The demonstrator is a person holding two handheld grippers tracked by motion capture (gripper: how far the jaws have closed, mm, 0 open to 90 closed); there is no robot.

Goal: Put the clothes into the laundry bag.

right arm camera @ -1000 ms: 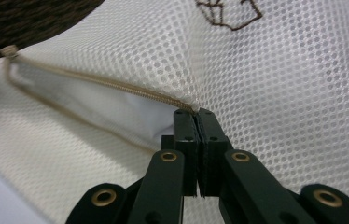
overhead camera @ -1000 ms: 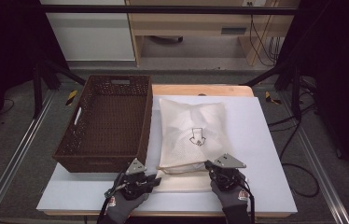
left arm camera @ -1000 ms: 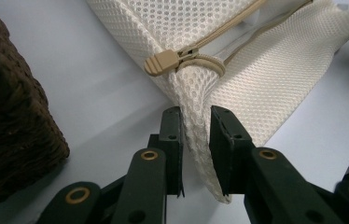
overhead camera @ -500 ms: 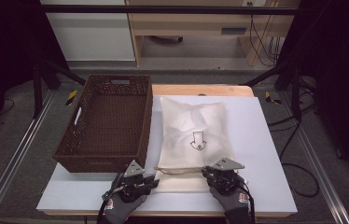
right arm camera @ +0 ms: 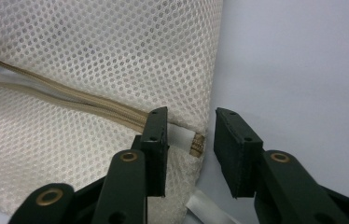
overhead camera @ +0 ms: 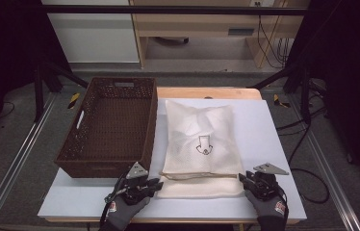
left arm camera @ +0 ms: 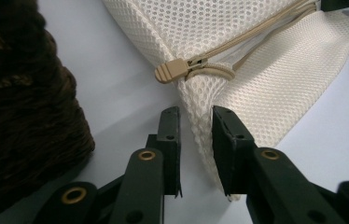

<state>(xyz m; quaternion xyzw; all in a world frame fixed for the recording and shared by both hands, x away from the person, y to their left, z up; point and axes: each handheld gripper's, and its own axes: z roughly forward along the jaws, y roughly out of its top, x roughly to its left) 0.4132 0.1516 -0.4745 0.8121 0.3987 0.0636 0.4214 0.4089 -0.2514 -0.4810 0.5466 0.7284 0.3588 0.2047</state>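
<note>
Lying on the white bench (overhead camera: 269, 144) beside one brown basket (overhead camera: 110, 125), one mesh bag (overhead camera: 199, 139) has its long axis running away from the person, and its zipper (overhead camera: 195, 176) crosses the near end between both hands. Left hand-held gripper (overhead camera: 156, 185) is nearer the pull (left arm camera: 170, 71), its jaws narrow astride the bag's corner fold, not visibly pinching. Right hand-held gripper (overhead camera: 243, 178), jaws just opened, stands at the zipper's far end, holding nothing.
</note>
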